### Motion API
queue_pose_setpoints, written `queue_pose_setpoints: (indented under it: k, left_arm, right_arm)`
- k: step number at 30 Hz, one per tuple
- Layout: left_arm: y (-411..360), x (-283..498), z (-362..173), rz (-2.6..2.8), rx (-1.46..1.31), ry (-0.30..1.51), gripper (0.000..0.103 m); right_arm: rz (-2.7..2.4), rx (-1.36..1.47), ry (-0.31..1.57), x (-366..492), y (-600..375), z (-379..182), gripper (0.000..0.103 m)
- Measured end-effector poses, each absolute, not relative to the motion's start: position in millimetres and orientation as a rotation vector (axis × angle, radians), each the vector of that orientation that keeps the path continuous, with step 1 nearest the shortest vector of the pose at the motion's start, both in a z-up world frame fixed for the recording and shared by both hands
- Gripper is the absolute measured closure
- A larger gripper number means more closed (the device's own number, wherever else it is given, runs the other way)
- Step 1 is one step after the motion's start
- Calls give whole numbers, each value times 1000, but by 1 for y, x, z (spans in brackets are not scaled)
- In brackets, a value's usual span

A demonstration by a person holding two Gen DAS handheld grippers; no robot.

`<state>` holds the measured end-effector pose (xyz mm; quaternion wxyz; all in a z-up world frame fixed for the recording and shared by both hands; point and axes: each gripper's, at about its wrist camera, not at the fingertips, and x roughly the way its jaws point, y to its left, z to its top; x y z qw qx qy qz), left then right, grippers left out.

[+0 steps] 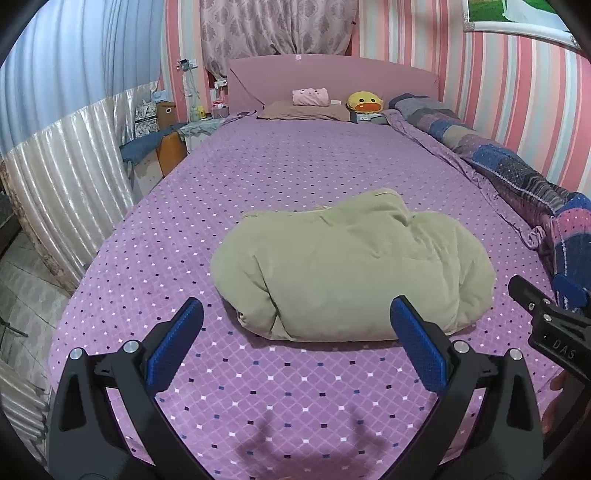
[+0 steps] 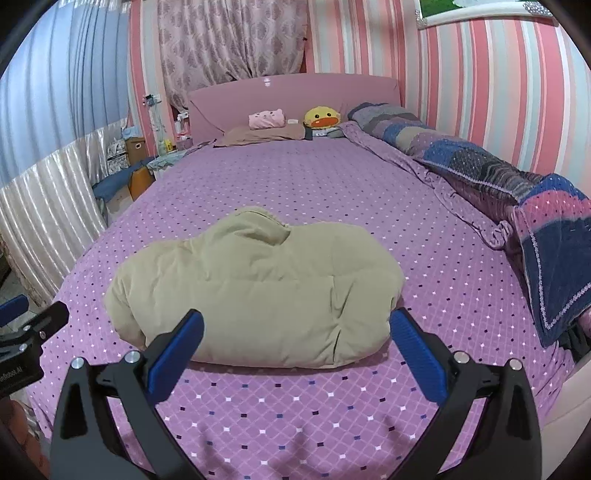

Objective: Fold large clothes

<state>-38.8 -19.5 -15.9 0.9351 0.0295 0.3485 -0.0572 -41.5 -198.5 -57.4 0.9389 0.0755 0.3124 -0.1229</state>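
The folded beige garment (image 1: 351,266) is hiding its own underside and far edge, and in the right wrist view the fingers (image 2: 177,354) of the right tool (image 2: 295,332) are covering its near corners, so whether they are touching the cloth cannot be told. The right tool is being cut off at the right border of the left wrist view, and the left tool (image 2: 33,325) is poking in only partly at the left border of the right wrist view. The clutter on the bedside stand (image 1: 195,110) is showing too small to identify, the framed picture (image 1: 517,14) is being cropped by the top border, and the lettering on the left tool's body is reading too blurred to make out.
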Motion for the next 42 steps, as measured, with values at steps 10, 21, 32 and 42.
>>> queue_pose_setpoints:
  k: [10, 21, 32, 42]
  left_arm:
    - [-22, -35, -14, -127, 57, 715, 3]
    - [-22, -29, -10, -128, 57, 724, 3]
    - [-19, -24, -10, -111, 59, 731, 3]
    - [-16, -25, -9, -109, 54, 733, 3]
  right_arm:
    - [-253, 140, 648, -34, -194, -49, 2]
    - [-265, 141, 667, -20, -195, -52, 2]
    - [-279, 134, 670, -16, -194, -50, 2]
    - [-270, 124, 674, -13, -190, -50, 2]
